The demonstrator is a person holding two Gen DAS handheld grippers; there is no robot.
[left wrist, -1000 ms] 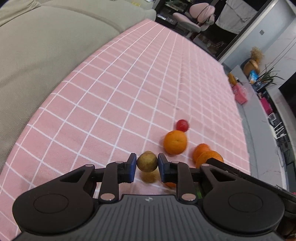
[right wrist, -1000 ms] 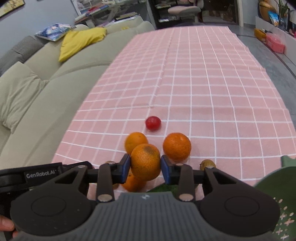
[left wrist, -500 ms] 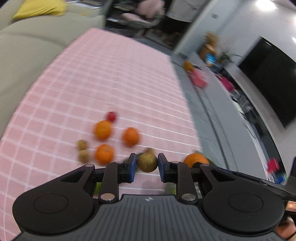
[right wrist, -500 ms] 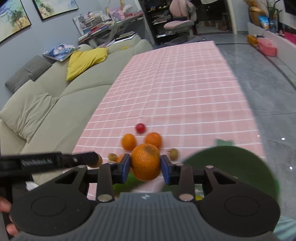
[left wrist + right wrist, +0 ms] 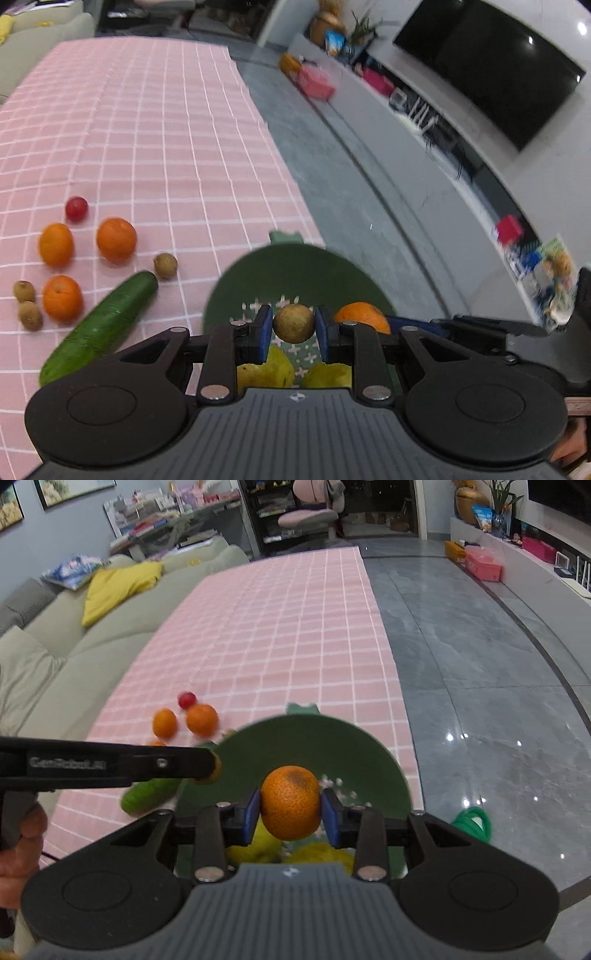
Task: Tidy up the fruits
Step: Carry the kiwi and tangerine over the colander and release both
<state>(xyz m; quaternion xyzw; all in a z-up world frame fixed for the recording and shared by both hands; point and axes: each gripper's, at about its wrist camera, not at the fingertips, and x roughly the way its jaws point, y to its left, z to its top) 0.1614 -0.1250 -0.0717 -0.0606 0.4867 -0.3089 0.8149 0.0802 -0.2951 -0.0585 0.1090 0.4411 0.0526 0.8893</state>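
Since the earlier frames, both grippers have moved off the fruit cluster on the pink checked cloth (image 5: 155,140) and now hang over the green bowl (image 5: 295,266), which was only at the frame edge before. The left gripper (image 5: 293,326) is closed on a small brown fruit (image 5: 293,323), pads pressing both sides. The right gripper (image 5: 290,805) is clamped on a mandarin (image 5: 290,802) (dark patch on its top), held above the bowl interior. In the left wrist view this mandarin shows just right of the brown fruit.

Inside the bowl, yellow fruits (image 5: 271,369) lie on the patterned base below both sets of jaws.

Remaining on the cloth, left of the bowl: three mandarins (image 5: 116,240), one red cherry tomato (image 5: 76,208), three small brown fruits (image 5: 165,266) and a cucumber (image 5: 99,328), which lies diagonally with one end near the bowl rim. A hand (image 5: 16,853) grips the left tool at the right wrist view's left edge.
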